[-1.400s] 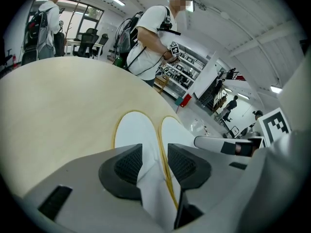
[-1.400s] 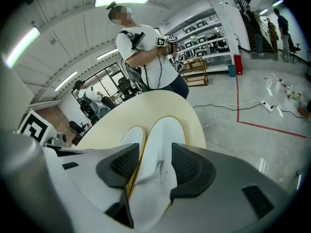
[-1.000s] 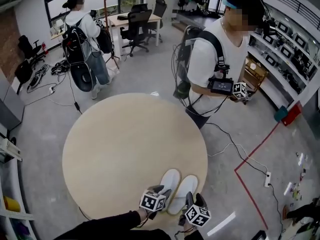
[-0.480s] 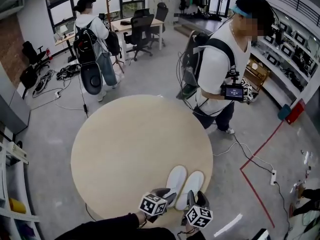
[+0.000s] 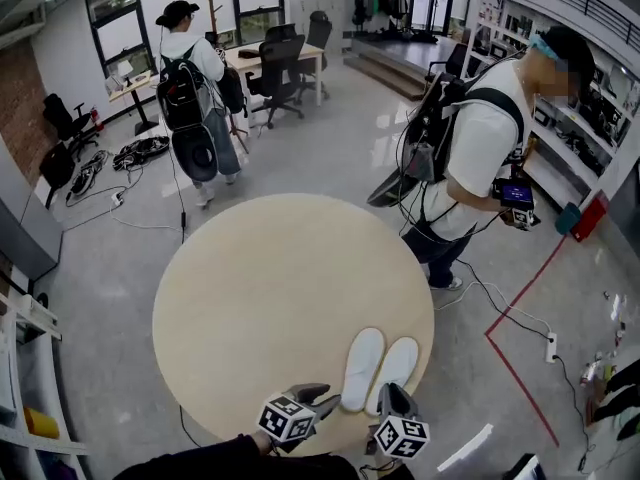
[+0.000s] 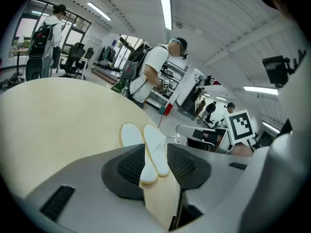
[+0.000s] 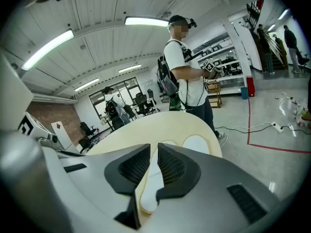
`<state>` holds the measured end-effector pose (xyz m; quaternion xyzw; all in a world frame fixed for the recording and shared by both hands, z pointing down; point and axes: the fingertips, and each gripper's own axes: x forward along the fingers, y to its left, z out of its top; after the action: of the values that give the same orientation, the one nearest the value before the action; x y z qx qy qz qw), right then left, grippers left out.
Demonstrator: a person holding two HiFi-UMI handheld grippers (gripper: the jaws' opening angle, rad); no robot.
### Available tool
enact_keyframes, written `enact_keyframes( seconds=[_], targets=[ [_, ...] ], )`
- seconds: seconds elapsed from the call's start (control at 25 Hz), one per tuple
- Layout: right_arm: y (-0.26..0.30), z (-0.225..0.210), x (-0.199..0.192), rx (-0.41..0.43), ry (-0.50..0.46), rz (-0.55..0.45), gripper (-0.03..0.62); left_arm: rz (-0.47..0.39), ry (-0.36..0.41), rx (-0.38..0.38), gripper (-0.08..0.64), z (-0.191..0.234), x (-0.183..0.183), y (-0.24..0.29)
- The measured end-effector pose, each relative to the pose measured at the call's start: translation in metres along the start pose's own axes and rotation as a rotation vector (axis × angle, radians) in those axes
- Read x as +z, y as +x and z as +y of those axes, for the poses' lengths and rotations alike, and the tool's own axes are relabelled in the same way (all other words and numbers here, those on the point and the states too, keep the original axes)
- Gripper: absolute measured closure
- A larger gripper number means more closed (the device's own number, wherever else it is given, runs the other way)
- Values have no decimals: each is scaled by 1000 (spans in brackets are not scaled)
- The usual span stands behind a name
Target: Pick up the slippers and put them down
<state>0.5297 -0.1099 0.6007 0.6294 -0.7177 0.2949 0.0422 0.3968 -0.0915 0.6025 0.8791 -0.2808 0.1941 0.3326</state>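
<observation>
Three cameras over one counter.
Your head camera looks steeply down from high above, taking in the left tool and right tool; each tool camera rides low and close behind its own jaws, facing across the top. All three share the slippers.

Right hand-held gripper: jaws have just been closing and now stand a narrow slit apart. One white slipper shows through the slit, lying flat on the bench beneath, and the pads are not pressing it. A second slipper lies just right of the jaws. A person stands beyond the bench.
</observation>
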Motion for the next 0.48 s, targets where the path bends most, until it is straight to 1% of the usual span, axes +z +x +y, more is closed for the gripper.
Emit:
enact_keyframes(
  seconds=[0.12,0.24,0.48],
  targets=[
    [-7,16,-8,-2,21,-3,538,-10,-1,-10,405,9,-5,-17],
    [-14,39,-16,12,17,-4,540,-24,6,-40,406,11,-9,-36],
    [-22,107,-26,48,-6,-20,540,-48,82,-110,407,17,-14,-84]
  ],
)
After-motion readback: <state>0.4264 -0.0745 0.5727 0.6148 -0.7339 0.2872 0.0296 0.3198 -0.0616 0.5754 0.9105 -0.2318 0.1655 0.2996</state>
